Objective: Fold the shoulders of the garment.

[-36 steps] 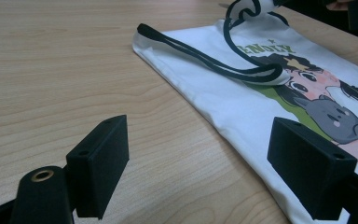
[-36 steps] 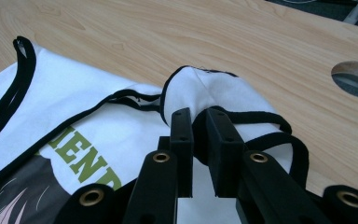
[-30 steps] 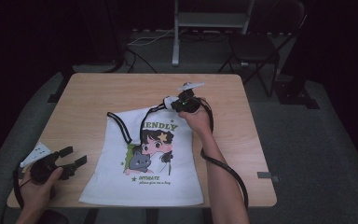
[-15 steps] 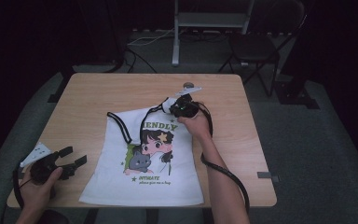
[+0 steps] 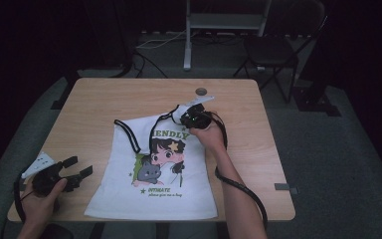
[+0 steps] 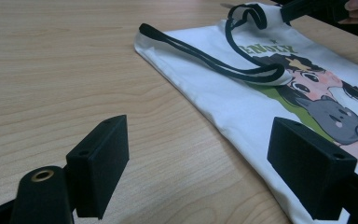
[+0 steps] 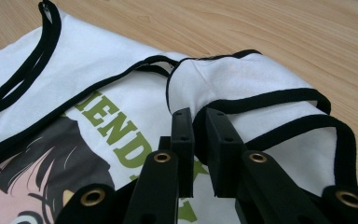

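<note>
The right tongs (image 7: pixel 198 140) are clamped on the far right shoulder strap of a white printed top (image 5: pixel 164 174), laid lengthwise on the worktop (image 5: pixel 104 99); the left tongs (image 5: pixel 77 168), held wide, are parked beside its near left hem.

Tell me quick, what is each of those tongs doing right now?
Left tongs: open, holding nothing, over the table beside the white top.
Right tongs: shut on the white top's black-edged shoulder strap.
</note>
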`<state>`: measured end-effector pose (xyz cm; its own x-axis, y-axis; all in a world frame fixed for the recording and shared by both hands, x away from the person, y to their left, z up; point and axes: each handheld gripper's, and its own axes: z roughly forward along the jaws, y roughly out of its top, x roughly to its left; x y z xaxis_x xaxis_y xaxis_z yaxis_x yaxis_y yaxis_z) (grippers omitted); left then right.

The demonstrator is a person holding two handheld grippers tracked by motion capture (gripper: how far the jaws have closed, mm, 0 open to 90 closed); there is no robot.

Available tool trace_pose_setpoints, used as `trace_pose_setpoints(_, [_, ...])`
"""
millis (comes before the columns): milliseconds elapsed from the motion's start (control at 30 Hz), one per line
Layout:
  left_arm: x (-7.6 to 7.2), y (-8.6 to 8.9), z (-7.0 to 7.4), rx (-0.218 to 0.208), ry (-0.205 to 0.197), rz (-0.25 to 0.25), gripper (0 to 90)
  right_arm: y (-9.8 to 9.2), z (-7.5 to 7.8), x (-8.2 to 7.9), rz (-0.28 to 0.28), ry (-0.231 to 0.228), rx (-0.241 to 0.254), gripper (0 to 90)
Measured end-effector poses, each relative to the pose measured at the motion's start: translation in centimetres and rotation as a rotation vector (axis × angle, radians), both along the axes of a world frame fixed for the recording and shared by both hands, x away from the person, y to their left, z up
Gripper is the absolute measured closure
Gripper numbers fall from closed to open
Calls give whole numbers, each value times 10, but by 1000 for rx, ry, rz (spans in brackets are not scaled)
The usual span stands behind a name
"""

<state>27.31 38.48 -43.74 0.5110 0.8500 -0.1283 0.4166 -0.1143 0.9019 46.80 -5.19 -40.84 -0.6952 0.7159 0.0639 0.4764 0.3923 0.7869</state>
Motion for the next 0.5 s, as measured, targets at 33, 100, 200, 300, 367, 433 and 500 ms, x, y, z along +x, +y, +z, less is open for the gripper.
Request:
trace_pose_setpoints(33, [0,0,0,0,0,0,201,0,0,-1,1,1,-1,820])
trace_pose_setpoints(100, [0,0,0,1,0,0,201,0,0,-2,9,-1,-5,820])
trace_pose_setpoints(200, [0,0,0,1,0,0,201,1,0,-4,17,-1,-8,820])
trace_pose_setpoints(300, [0,0,0,0,-1,1,201,2,0,-6,29,-3,-11,820])
trace_pose_setpoints(367, [0,0,0,0,0,1,201,3,0,-7,36,-3,-14,820])
trace_pose_setpoints(433, [0,0,0,0,0,0,201,4,0,-9,41,-8,-18,820])
trace_pose_setpoints(500, [0,0,0,-1,0,-1,201,4,-1,-10,45,-8,-20,820])
